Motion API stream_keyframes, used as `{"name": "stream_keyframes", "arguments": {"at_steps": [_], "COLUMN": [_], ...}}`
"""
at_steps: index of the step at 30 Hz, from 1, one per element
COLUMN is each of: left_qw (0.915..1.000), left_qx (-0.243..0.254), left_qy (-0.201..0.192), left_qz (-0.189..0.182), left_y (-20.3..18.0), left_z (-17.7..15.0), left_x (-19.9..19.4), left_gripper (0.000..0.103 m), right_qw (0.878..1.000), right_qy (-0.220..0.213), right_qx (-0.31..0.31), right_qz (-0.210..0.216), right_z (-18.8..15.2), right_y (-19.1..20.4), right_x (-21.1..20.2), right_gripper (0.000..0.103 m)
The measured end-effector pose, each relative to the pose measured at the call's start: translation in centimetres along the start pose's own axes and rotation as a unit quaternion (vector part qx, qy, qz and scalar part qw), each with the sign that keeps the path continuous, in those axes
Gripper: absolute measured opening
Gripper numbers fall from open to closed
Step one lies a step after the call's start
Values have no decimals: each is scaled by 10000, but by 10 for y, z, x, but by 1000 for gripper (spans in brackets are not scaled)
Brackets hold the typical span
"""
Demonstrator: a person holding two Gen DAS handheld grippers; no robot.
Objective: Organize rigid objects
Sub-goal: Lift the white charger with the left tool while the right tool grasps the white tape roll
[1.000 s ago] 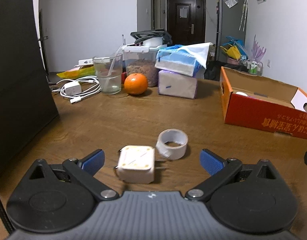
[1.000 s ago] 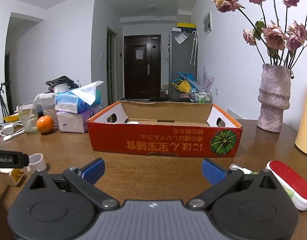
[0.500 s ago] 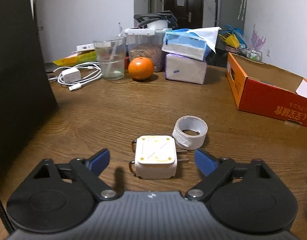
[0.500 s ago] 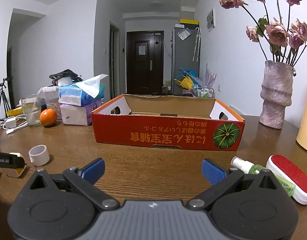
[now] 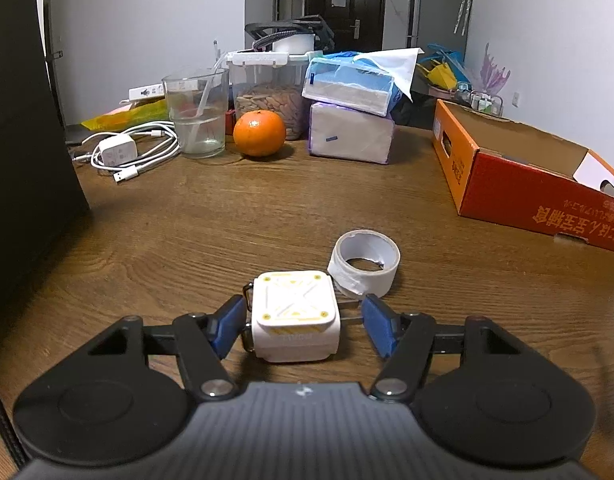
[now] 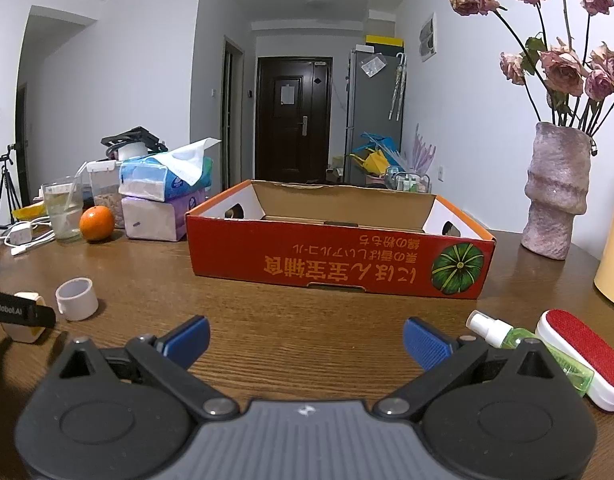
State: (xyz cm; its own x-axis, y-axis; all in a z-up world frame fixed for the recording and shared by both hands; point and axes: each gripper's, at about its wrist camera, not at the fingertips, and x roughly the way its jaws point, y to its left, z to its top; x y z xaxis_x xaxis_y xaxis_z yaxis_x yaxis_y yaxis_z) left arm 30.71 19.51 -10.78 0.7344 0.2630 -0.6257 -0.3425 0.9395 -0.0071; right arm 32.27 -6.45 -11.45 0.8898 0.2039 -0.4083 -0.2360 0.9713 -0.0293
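**Left claw narrows around the white charger**

Left gripper [image 5: 302,322] sits low over the wooden table [image 5: 227,220] with its blue fingers [image 5: 229,322] drawn in on either side of the white charger [image 5: 295,314]; the left pad looks to be at the charger's metal loop, while the right pad stands just off its side, so the jaws are not yet clamped. The charger is a rounded white cube with a yellow-trimmed X pattern on top and metal prongs poking out to the right. Just beyond it, touching or nearly so, lies a white tape roll [image 5: 365,262]. The red cardboard box [image 5: 523,184] stands farther right.

Half a second ago the fingers stood much wider apart, well clear of the charger.

Right gripper [image 6: 306,340] hangs open over bare table, facing the box, with a spray bottle [image 6: 507,336] just to its right.
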Motion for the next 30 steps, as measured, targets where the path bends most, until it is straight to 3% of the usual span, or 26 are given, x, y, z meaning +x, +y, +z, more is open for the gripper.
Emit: {"name": "stream_keyframes", "arguments": {"at_steps": [12, 30], "left_qw": [9995, 9972], "left_qx": [-41, -397], "left_qy": [-299, -626], "left_qz": [-60, 39], "left_y": [15, 63], "left_z": [7, 21], "left_x": [-13, -24], "left_gripper": [65, 65], "right_qw": [9999, 9966], "right_qy": [-18, 81], "right_qx": [-46, -353], "right_qz": [155, 747], "right_z": [3, 10], "right_y": [21, 93], "right_x": [4, 19], "right_gripper": [103, 103]}}
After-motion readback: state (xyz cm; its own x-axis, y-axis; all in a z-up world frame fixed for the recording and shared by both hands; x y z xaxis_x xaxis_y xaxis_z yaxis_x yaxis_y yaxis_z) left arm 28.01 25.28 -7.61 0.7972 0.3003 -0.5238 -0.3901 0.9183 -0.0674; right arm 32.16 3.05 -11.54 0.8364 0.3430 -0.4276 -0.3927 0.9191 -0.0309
